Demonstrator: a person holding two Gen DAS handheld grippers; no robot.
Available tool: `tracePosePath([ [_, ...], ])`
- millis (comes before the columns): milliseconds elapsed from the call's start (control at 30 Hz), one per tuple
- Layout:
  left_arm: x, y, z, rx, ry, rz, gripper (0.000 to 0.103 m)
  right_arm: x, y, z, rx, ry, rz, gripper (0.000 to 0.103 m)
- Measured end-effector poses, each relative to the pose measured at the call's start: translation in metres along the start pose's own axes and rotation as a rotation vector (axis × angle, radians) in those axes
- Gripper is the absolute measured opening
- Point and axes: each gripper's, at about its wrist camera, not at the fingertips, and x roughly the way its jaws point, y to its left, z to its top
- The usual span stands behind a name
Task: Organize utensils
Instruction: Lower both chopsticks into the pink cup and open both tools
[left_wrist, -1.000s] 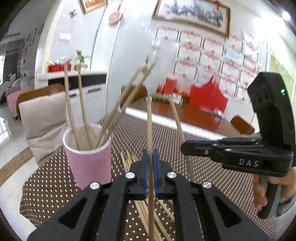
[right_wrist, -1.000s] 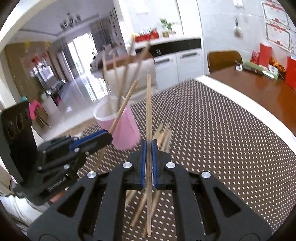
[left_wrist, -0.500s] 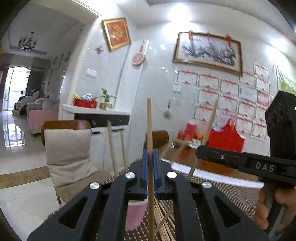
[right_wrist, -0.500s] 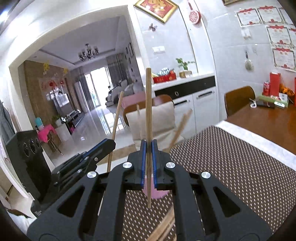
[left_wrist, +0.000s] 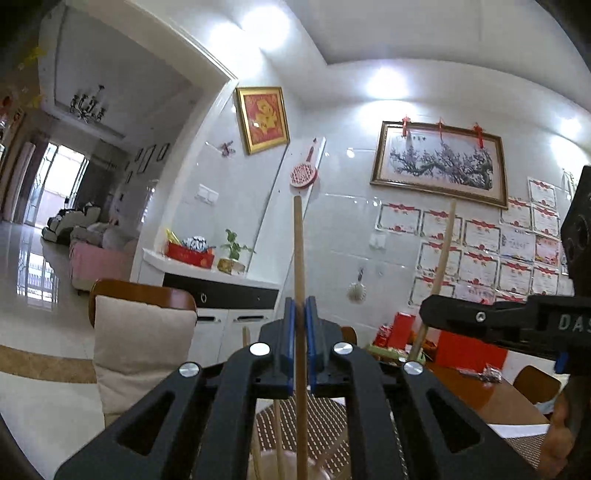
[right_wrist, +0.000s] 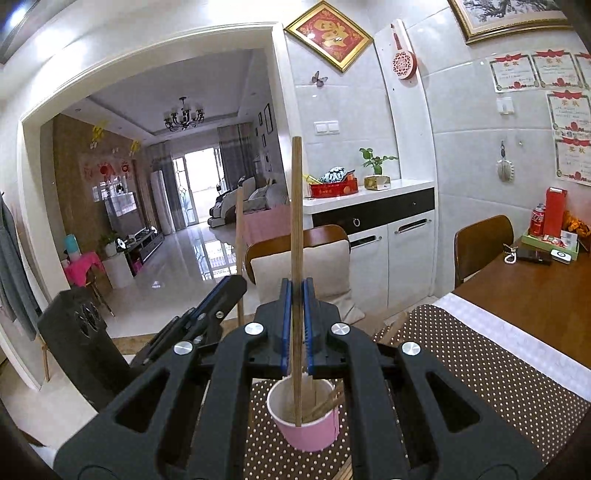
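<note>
My left gripper (left_wrist: 299, 325) is shut on an upright wooden chopstick (left_wrist: 298, 251). Its lower end hangs over the pink cup (left_wrist: 325, 470), which barely shows at the bottom edge. In the right wrist view my right gripper (right_wrist: 295, 317) is shut on a second upright chopstick (right_wrist: 295, 214), whose tip sits over the mouth of the pink cup (right_wrist: 314, 428). Several chopsticks (right_wrist: 327, 404) lean inside that cup. Each view shows the other gripper alongside: the right gripper (left_wrist: 426, 315) and the left gripper (right_wrist: 236, 290), each with its stick.
The cup stands on a brown dotted placemat (right_wrist: 480, 373) over a wooden table (right_wrist: 535, 295). A chair with a beige cushion (right_wrist: 317, 266) stands behind the table's far edge. A phone and boxes (right_wrist: 546, 251) lie at the far right.
Both grippers have risen and tilted up with their chopsticks. The table and loose chopsticks dropped out of view, and the cup now lies beneath the right gripper's stick.
</note>
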Motion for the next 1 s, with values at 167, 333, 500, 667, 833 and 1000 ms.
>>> tracePosePath([
  [167, 0.020, 0.003, -0.009, 0.004, -0.024, 0.025, 0.006, 0.011, 0.000, 0.003, 0.002, 0.008, 0.007, 0.006],
  [333, 0.032, 0.007, -0.025, 0.014, -0.024, 0.052, 0.006, 0.027, -0.003, -0.006, 0.003, 0.049, 0.011, 0.006],
  [500, 0.035, 0.009, -0.039, 0.024, 0.015, 0.059, 0.006, 0.036, -0.008, -0.016, 0.016, 0.082, 0.013, 0.006],
  [667, 0.030, 0.013, -0.050, 0.027, 0.069, 0.049, 0.006, 0.040, -0.006, -0.026, 0.019, 0.108, 0.021, 0.006],
  [833, 0.023, 0.016, -0.054, 0.029, 0.120, 0.023, 0.007, 0.045, -0.008, -0.038, 0.037, 0.132, 0.010, 0.007],
  [1000, 0.013, 0.022, -0.049, 0.006, 0.164, -0.003, 0.026, 0.048, -0.007, -0.053, 0.042, 0.157, -0.013, 0.007],
])
